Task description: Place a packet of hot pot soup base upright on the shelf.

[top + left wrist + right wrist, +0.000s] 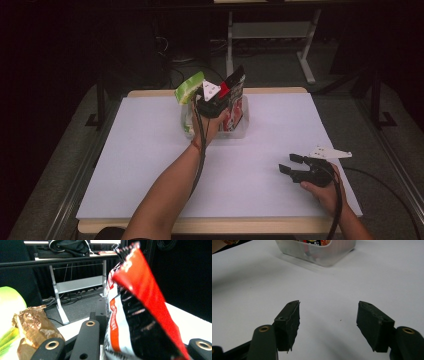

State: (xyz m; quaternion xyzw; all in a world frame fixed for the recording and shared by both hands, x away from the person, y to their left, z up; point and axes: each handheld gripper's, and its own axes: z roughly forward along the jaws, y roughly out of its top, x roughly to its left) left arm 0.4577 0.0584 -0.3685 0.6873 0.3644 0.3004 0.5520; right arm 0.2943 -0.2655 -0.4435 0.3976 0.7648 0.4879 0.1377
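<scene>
Nearest the high camera, at six o'clock: a bare forearm [165, 192], reaching up toward the counter's [150, 150] middle. At its end, toward twelve o'clock, the left gripper [216, 100], poised over a clear plastic tub [241, 131] near the far edge. Between its fingers [88, 340] in the left gripper view, a red, black and white snack bag [140, 315], upright, its red crimped top at one o'clock; whether the pads press on it or merely flank it cannot be told. Left of that bag, at nine o'clock of the same view, a crumpled gold wrapper [35, 325] and, just beside it, a green and white packet [8, 312]. Same green packet in the high view at eleven o'clock of the tub, leaning out over its rim.

Further right, at four o'clock of the counter, the right gripper [292, 165], held low in a hand [325, 192] and well apart from the tub. Fingers [289, 320] spread wide, nothing between them, bare white counter beneath; tub at twelve o'clock in the right gripper view.
</scene>
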